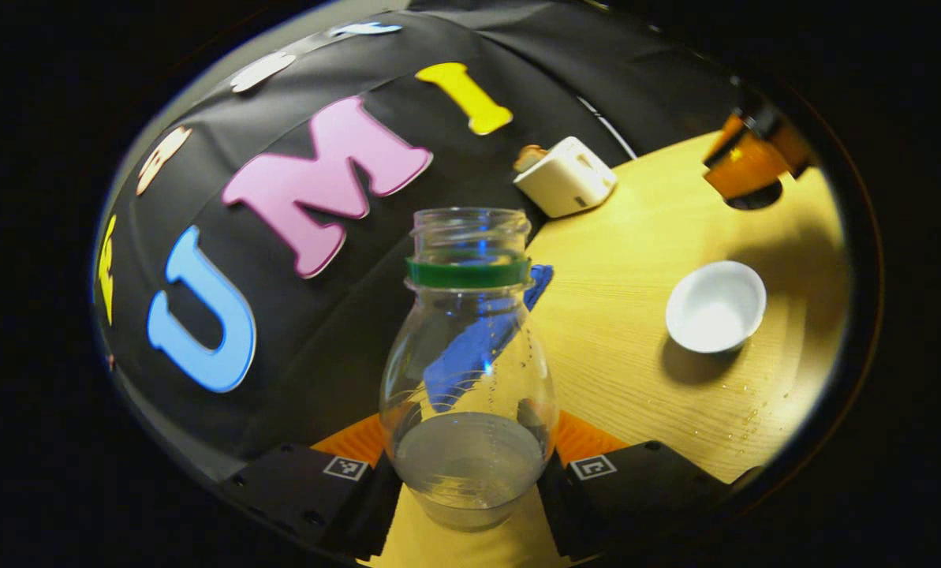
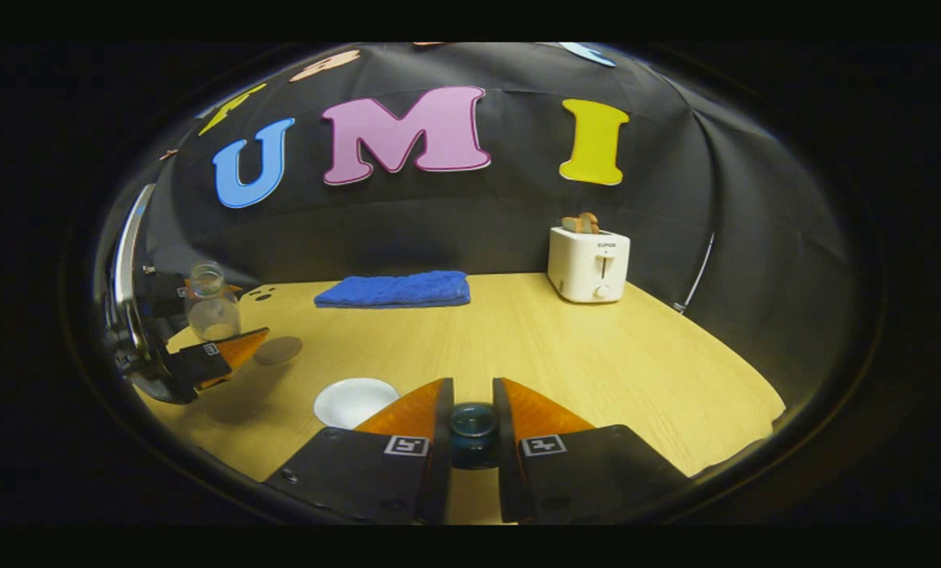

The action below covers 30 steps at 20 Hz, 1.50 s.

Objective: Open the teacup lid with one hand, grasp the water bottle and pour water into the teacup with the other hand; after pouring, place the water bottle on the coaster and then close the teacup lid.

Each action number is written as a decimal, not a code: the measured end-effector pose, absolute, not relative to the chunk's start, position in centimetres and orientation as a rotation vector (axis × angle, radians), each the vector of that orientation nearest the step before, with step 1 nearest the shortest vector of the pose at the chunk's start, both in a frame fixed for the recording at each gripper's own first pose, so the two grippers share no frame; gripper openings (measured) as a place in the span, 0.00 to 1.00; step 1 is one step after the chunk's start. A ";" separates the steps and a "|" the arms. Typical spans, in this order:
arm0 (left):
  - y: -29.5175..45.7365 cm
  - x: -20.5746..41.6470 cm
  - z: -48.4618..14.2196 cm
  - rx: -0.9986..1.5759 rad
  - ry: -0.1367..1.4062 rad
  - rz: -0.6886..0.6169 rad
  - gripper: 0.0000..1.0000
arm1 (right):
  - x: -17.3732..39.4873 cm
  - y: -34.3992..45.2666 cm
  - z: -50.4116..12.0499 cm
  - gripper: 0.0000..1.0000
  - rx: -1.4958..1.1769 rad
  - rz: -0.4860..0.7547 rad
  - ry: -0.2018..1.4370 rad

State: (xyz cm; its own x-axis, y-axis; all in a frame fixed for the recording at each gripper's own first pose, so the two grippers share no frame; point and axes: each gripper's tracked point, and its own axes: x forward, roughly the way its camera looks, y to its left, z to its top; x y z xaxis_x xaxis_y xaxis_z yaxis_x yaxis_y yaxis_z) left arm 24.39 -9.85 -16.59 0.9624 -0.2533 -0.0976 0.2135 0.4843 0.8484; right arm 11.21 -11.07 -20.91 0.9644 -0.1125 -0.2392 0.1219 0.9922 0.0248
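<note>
I work over a pale wooden table (image 2: pixel 596 355) closed in by black cloth at the back and right. In my right gripper view a folded blue towel (image 2: pixel 395 289) lies at the far edge and a white toaster (image 2: pixel 588 264) stands far right; the middle and right of the tabletop lie bare, with the near rim curving away to the right.

My left gripper (image 1: pixel 470 473) is clamped on the water bottle (image 1: pixel 468 371), both fingers pressed to its lower body; it is uncapped, stands about upright, and has a little water at the bottom. The right gripper view shows it at the far left, just behind the round coaster (image 2: pixel 278 349).

My right gripper (image 2: pixel 472 430) pinches the dark teacup lid (image 2: pixel 472 420) between narrow fingers. The white teacup (image 1: pixel 715 306) sits open on the table near left of that gripper, with water drops just beside it.
</note>
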 end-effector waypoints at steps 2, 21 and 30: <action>-11.0 24.7 -17.4 1.117 -0.051 -0.307 0.78 | 10.9 -12.3 -21.3 0.28 0.046 -0.128 0.244; -13.9 29.6 -21.4 1.760 -0.092 -0.418 0.78 | 9.5 -14.6 -23.6 0.28 0.078 -0.083 0.285; -14.3 29.7 -21.7 1.894 -0.123 -0.451 0.78 | 9.4 -14.4 -23.6 0.28 0.059 -0.058 0.280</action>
State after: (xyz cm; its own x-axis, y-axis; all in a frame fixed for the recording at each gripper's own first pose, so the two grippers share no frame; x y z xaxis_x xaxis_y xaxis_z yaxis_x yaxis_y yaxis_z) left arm 29.72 -14.32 -21.75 0.9212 -0.2989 -0.2491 0.1306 -0.3654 0.9216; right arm 9.37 -14.37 -23.60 0.9593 -0.0490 -0.2781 0.0655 0.9966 0.0504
